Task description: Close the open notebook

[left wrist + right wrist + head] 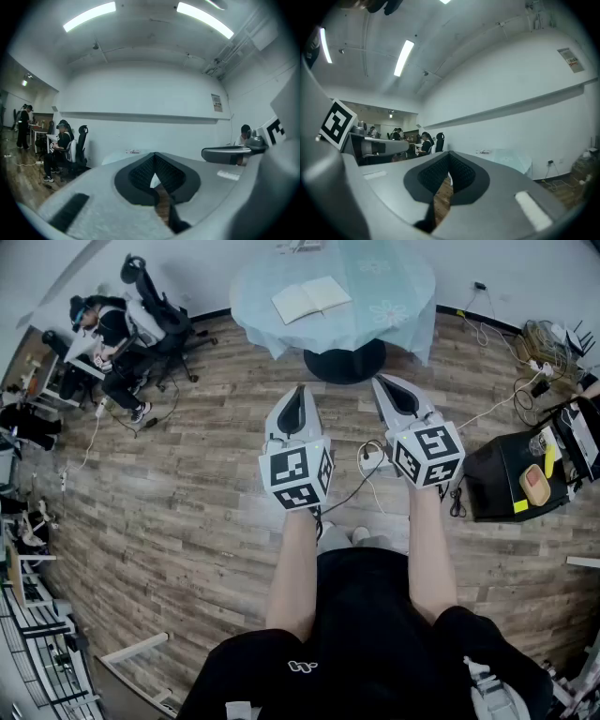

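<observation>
The open notebook (311, 298) lies flat with its pale pages up on a round table with a light blue cloth (394, 287), at the far top of the head view. Both grippers are held level over the wooden floor, well short of the table and side by side. My left gripper (299, 390) is shut with nothing in it, and so is my right gripper (381, 382). In the left gripper view the jaw tips (153, 155) meet in front of the table (117, 157). The right gripper view shows its tips (449, 154) together, with the table (511, 160) off to the right.
The table stands on a dark round base (344, 362). A person sits on an office chair (108, 334) at the upper left. Cables and a power strip (373, 457) lie on the floor near my grippers. A black box (506, 479) and more wiring are at the right.
</observation>
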The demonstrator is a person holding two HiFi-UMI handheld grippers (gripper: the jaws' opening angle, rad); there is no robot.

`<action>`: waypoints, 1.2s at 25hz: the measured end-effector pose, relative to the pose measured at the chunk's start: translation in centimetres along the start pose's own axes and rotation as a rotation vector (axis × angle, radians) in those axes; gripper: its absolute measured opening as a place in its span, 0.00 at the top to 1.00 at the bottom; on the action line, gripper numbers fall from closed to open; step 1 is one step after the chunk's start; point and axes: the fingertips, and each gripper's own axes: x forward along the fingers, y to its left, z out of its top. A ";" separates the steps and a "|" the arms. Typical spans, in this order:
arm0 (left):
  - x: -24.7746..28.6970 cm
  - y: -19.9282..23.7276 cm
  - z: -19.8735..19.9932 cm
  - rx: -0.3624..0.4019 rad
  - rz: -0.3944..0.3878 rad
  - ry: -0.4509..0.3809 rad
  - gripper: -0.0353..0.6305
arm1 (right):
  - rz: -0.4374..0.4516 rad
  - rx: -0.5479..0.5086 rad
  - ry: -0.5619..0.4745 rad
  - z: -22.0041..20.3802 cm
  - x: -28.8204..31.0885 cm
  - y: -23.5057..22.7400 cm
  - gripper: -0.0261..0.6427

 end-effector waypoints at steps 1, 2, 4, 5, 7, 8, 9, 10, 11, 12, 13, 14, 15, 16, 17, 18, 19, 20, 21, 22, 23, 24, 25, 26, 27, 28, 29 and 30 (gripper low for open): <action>0.0 0.0 0.1 0.001 0.000 -0.002 0.94 | -0.004 -0.008 0.002 0.1 0.0 -0.1 0.94; -0.1 0.0 0.2 0.002 -0.001 -0.003 0.94 | -0.008 -0.015 0.003 0.1 0.0 -0.1 0.94; -0.1 0.1 0.4 0.000 -0.003 -0.005 0.94 | -0.018 -0.019 0.001 0.3 0.0 -0.3 0.94; -0.2 0.1 0.6 -0.002 -0.002 -0.007 0.94 | -0.022 -0.018 -0.002 0.4 0.1 -0.3 0.94; -0.3 0.4 1.0 -0.001 0.001 -0.015 0.94 | -0.021 -0.013 -0.010 0.7 0.6 -0.3 0.94; -0.3 0.5 1.2 0.002 0.002 -0.020 0.94 | -0.017 -0.008 -0.016 0.9 0.9 -0.2 0.94; -0.3 0.8 1.4 0.005 0.005 -0.025 0.94 | -0.015 -0.002 -0.022 1.1 1.1 -0.2 0.94; -0.4 1.2 1.6 0.006 0.012 -0.029 0.94 | -0.013 0.002 -0.026 1.3 1.4 -0.1 0.94; -0.5 1.9 1.8 0.003 0.024 -0.033 0.94 | -0.011 0.004 -0.027 1.3 1.6 0.1 0.94; -0.7 2.7 2.0 -0.003 0.039 -0.037 0.94 | -0.006 0.005 -0.027 1.3 1.9 0.3 0.94; -0.8 3.4 2.1 -0.011 0.054 -0.043 0.94 | 0.001 0.005 -0.029 1.4 2.2 0.5 0.94; -0.9 4.2 2.4 -0.017 0.067 -0.050 0.94 | 0.006 0.004 -0.032 1.5 2.6 0.7 0.94; -0.9 4.8 2.6 -0.022 0.077 -0.056 0.94 | 0.009 -0.001 -0.034 1.7 2.9 0.8 0.94; -0.8 5.2 2.7 -0.026 0.083 -0.061 0.94 | 0.011 -0.007 -0.035 1.9 3.2 0.8 0.94; -0.6 5.6 2.8 -0.029 0.086 -0.066 0.94 | 0.012 -0.014 -0.036 2.0 3.5 0.8 0.94; -0.4 5.8 2.8 -0.034 0.088 -0.071 0.94 | 0.013 -0.019 -0.036 2.1 3.7 0.7 0.94; -0.2 5.9 2.8 -0.039 0.088 -0.075 0.94 | 0.014 -0.025 -0.035 2.1 4.0 0.5 0.94; 0.2 6.0 2.8 -0.043 0.086 -0.079 0.94 | 0.014 -0.031 -0.034 2.1 4.2 0.3 0.94; 0.6 6.0 2.8 -0.046 0.083 -0.081 0.94 | 0.014 -0.035 -0.034 2.2 4.6 0.1 0.94; 1.1 6.1 2.8 -0.046 0.079 -0.084 0.94 | 0.013 -0.038 -0.034 2.2 5.0 -0.2 0.94; 1.5 6.3 2.8 -0.045 0.076 -0.085 0.94 | 0.011 -0.040 -0.035 2.2 5.5 -0.6 0.94; 2.0 6.5 2.7 -0.043 0.074 -0.088 0.94 | 0.008 -0.040 -0.036 2.2 6.0 -0.9 0.94; 2.5 6.8 2.7 -0.041 0.074 -0.090 0.94 | 0.006 -0.040 -0.038 2.2 6.5 -1.3 0.94; 3.0 7.2 2.6 -0.041 0.075 -0.092 0.94 | 0.006 -0.040 -0.039 2.1 7.1 -1.6 0.94; 3.4 7.6 2.4 -0.044 0.080 -0.094 0.94 | 0.009 -0.042 -0.039 1.9 7.7 -1.8 0.94; 3.9 8.2 2.2 -0.052 0.088 -0.097 0.94 | 0.015 -0.046 -0.038 1.7 8.3 -2.0 0.94; 4.4 8.9 2.1 -0.061 0.100 -0.103 0.94 | 0.024 -0.051 -0.035 1.4 9.1 -2.1 0.94; 4.9 9.9 2.2 -0.069 0.116 -0.112 0.94 | 0.033 -0.054 -0.031 1.2 10.0 -2.1 0.94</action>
